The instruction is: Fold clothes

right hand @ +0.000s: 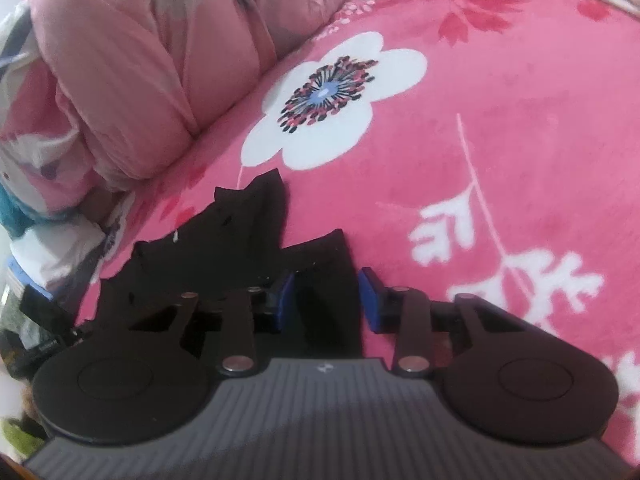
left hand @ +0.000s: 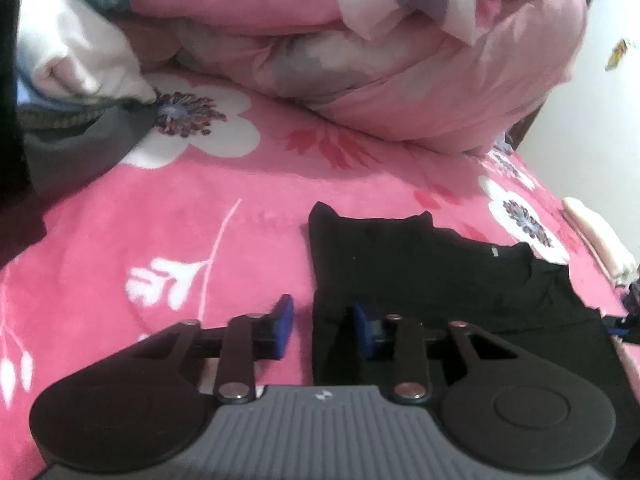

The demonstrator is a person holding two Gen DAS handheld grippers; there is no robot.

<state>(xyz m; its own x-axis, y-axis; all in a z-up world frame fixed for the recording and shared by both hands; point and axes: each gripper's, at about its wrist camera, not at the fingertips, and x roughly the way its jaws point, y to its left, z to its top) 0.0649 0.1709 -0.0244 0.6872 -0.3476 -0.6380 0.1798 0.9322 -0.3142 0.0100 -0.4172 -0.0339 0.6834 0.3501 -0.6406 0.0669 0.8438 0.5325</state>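
Down at the fingertips, the left gripper point(left hand: 324, 326) has its two blue pads point(left hand: 284, 326) standing a narrow gap apart, straddling the left edge of the black garment point(left hand: 420, 272): one pad sits over bare blanket just beside the cloth, the other over the cloth itself, and a raised fold of black fabric stands between them. Whether the pads actually press that fold cannot be told from this view. The right gripper point(right hand: 326, 300) shows the same stance at the garment's opposite edge, its blue fingers point(right hand: 368, 300) parted narrowly with a strip of black cloth running up between them, one pad on the garment side and one at the border with the blanket; again the contact itself cannot be made out. The black garment lies flat and partly folded on the pink blanket point(left hand: 160, 240), with pointed corners sticking out at its far end and a small pale tag point(left hand: 495, 251) near its middle. The blanket is printed with a white flower point(right hand: 336, 100) beyond the garment and white leafy sprigs beside it. Further off from the garment a bunched pink quilt point(left hand: 400, 60) is heaped up, and to one side of it lies a pile of white and grey clothes point(left hand: 80, 80). A cream folded item point(left hand: 596, 236) rests at the blanket's edge, near the garment's far corner.
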